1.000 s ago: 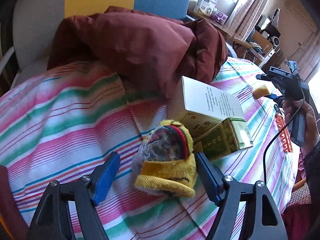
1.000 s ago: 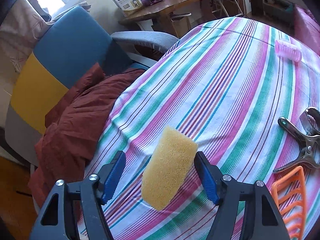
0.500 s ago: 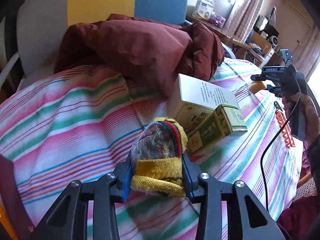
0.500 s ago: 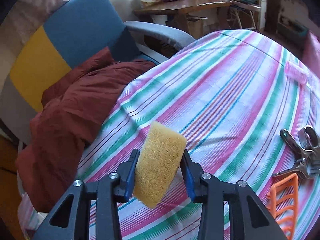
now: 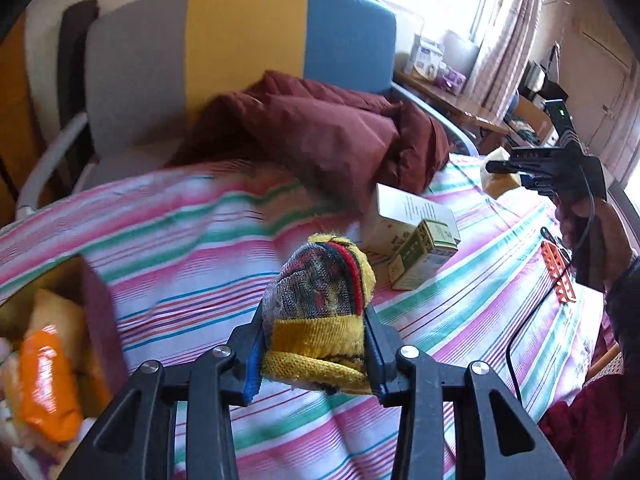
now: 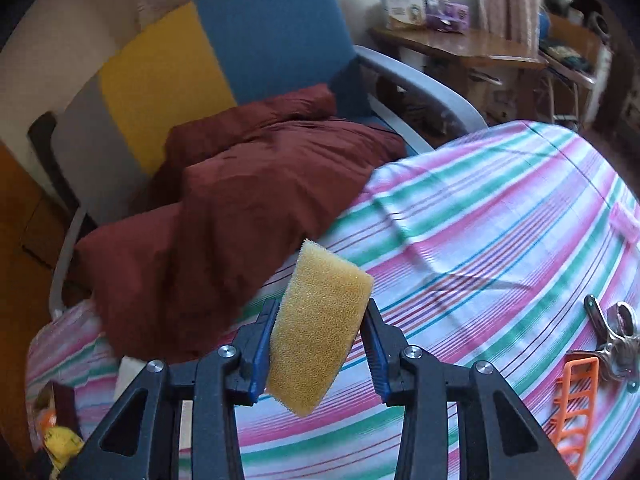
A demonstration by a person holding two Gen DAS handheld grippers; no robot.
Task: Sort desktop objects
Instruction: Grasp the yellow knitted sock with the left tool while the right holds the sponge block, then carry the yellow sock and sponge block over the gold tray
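My left gripper [image 5: 314, 344] is shut on a yellow knitted bundle [image 5: 320, 312] and holds it above the striped tablecloth [image 5: 180, 248]. My right gripper [image 6: 322, 340] is shut on a yellow sponge [image 6: 320, 328], lifted over the cloth; it also shows in the left wrist view [image 5: 540, 168], far right. A box [image 5: 96, 332] with an orange packet [image 5: 44, 380] inside sits at the left.
Two cartons [image 5: 416, 236] lie on the cloth mid-table. A maroon jacket [image 5: 332, 132] drapes from the chair [image 5: 248, 44] onto the table edge. An orange plastic rack [image 6: 576, 404] and a metal clip [image 6: 616, 344] lie at the right.
Both grippers closed on their objects, then lifted them off the cloth. The left one swung left, bringing the box into view. The right view turned toward the chair.
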